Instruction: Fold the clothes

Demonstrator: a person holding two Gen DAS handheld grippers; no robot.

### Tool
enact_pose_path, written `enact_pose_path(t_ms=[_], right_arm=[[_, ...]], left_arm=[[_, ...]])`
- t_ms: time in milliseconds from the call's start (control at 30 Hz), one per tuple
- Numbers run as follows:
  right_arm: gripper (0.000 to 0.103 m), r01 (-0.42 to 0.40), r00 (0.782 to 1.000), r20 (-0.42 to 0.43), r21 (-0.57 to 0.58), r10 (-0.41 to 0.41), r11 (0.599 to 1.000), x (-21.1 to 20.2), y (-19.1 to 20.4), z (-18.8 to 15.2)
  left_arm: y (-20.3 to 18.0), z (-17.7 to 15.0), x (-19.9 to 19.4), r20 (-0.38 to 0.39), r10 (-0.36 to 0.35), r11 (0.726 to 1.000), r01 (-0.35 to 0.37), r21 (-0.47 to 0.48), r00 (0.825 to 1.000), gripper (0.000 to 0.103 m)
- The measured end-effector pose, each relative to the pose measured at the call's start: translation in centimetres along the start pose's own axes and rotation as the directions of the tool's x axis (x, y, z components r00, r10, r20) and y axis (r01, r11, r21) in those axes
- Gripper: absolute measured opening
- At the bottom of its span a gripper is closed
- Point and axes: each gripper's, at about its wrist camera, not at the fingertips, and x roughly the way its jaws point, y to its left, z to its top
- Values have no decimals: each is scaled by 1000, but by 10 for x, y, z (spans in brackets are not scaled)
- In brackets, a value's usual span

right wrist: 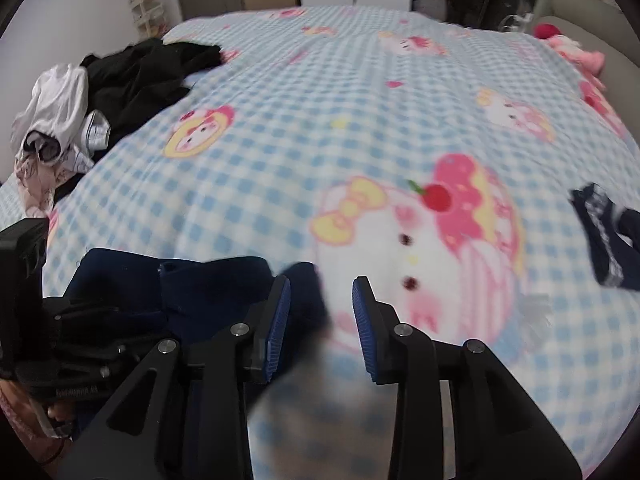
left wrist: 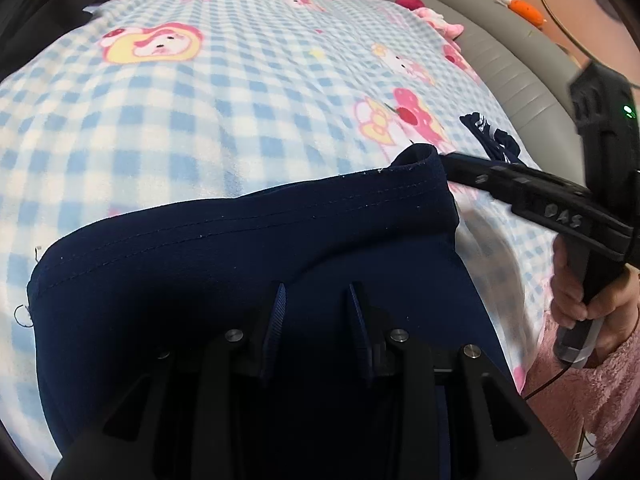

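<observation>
The right gripper (right wrist: 321, 308) pointed down at a blue checked blanket (right wrist: 280, 152) printed with cartoon figures, its blue-padded jaws standing apart with only a blurred corner of the navy garment (right wrist: 176, 292) between them, against the left pad. The left gripper (right wrist: 52, 336) lay on that garment at the lower left. A pile of black and white clothes (right wrist: 92, 96) sat at the far left edge, and a small dark lace-trimmed piece (right wrist: 608, 236) lay well apart at the right.
</observation>
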Motion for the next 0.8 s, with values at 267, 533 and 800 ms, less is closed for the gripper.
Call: enact_pose_path(t_ms=[267,533,800], right_arm=[[31,100,991,-78,-127,-111,987,22,19,-35],[32,67,991,104,195,-89,978,-29,-35,-31],[34,133,991,-15,27,-133,991,11,13,-34]], left_arm=[[1,-1,1,1,-9,1000,9,-11,1000,34],[4,-3,-8,57,-48,998,50,-43,997,35],[28,-9,-80,151,72,986,-47,-162,986,39]])
